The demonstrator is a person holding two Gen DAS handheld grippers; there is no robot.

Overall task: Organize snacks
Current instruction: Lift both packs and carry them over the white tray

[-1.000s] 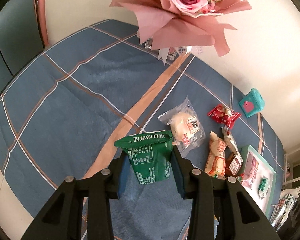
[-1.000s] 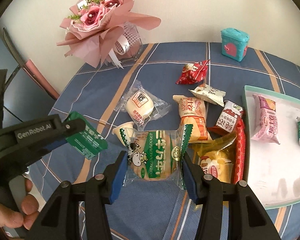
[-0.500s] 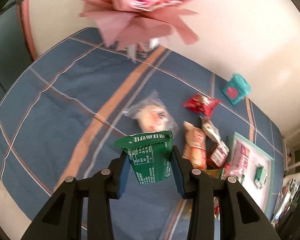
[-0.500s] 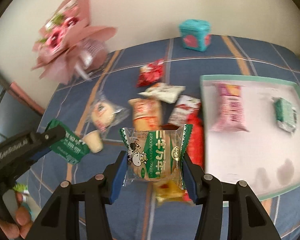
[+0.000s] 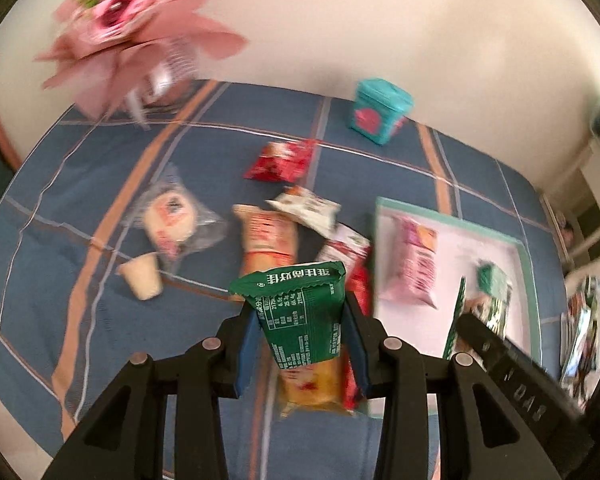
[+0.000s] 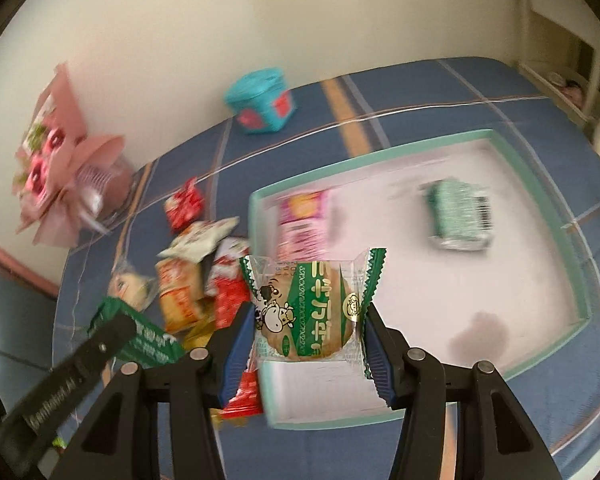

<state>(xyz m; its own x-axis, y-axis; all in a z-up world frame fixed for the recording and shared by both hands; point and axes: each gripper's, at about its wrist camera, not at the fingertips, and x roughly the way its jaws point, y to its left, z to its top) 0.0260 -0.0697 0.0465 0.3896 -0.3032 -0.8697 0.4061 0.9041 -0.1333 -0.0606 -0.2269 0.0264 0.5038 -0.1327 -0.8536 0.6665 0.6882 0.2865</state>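
My left gripper is shut on a dark green snack packet, held above the loose snack pile on the blue checked tablecloth. My right gripper is shut on a green-and-clear cow-print biscuit packet, held over the near left corner of the white tray with a teal rim. The tray holds a pink packet and a pale green packet. The tray also shows at the right of the left wrist view, with my right gripper over it.
A teal tin stands by the wall and a pink flower bouquet at the far left. A red packet, a clear-wrapped bun and a small cup lie on the cloth. More packets lie past the tray's right side.
Both grippers have swung to the right with their packets. The right one now hangs over the tray; the left one is over the snack pile. The views are motion-blurred.
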